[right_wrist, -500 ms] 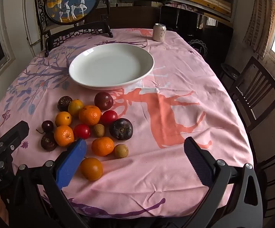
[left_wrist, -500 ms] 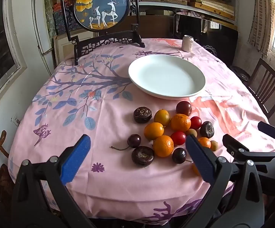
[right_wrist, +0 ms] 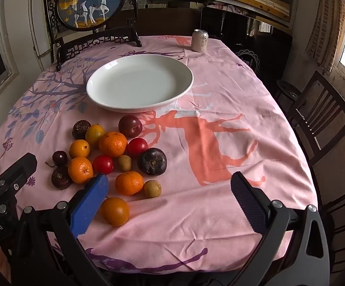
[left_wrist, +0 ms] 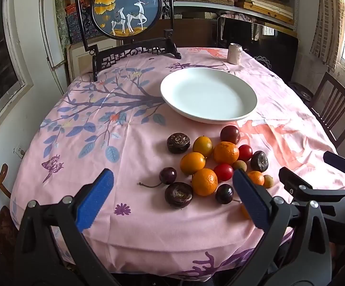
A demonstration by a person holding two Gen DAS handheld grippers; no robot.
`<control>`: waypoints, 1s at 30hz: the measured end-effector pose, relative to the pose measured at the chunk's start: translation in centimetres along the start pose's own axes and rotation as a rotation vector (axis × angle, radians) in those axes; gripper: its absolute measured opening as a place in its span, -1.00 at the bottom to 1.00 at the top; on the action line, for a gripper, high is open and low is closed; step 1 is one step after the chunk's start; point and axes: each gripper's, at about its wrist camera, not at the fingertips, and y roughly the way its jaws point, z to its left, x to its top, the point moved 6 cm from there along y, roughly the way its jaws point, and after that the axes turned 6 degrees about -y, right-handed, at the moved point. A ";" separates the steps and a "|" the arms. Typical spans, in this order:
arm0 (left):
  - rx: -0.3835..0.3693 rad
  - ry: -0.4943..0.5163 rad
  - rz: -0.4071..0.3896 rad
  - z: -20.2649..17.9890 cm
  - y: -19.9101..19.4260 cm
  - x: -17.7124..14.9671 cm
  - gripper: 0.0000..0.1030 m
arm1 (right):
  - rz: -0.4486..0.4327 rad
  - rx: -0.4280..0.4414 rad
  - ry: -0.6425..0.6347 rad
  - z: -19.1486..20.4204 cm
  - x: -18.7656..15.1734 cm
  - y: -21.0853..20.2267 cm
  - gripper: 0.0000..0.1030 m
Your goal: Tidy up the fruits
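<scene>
A pile of small fruits lies on the pink tablecloth in front of an empty white plate (left_wrist: 208,95), which also shows in the right wrist view (right_wrist: 139,81). The pile holds oranges (left_wrist: 226,152), red tomatoes (left_wrist: 223,171), dark plums (left_wrist: 230,134), cherries (left_wrist: 167,176) and brown longans (right_wrist: 152,188). One orange (right_wrist: 115,211) lies nearest the front edge. My left gripper (left_wrist: 170,200) is open and empty, just before the pile. My right gripper (right_wrist: 170,202) is open and empty, to the right of the pile.
A round deer screen on a dark stand (left_wrist: 127,7) stands at the table's back left. A drink can (left_wrist: 235,53) stands at the back right. A wooden chair (right_wrist: 320,116) is at the table's right side. Shelves fill the back wall.
Both grippers have edged slightly forward toward the fruit. Nothing on the table has moved.
</scene>
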 end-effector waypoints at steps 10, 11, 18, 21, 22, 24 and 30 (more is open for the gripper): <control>0.001 0.000 0.001 0.2 -0.2 -0.1 0.96 | 0.001 0.000 0.000 0.0 -0.1 0.0 0.97; 0.001 -0.001 0.002 0.2 -0.2 -0.1 0.96 | 0.001 0.000 0.001 0.0 -0.1 0.0 0.97; 0.000 -0.001 0.003 0.2 -0.2 -0.3 0.96 | 0.001 0.001 0.001 0.0 -0.1 0.0 0.97; 0.001 -0.001 0.003 0.2 -0.2 -0.3 0.96 | 0.001 0.001 0.001 0.0 -0.1 0.0 0.97; 0.000 -0.001 0.003 0.2 -0.2 -0.3 0.96 | 0.000 0.001 0.001 0.0 -0.1 0.1 0.97; 0.000 -0.002 0.005 0.2 -0.2 -0.4 0.96 | 0.001 0.001 0.002 0.0 -0.1 0.0 0.97; 0.000 -0.001 0.003 0.2 -0.2 -0.3 0.96 | 0.001 0.001 0.002 0.1 -0.2 0.0 0.97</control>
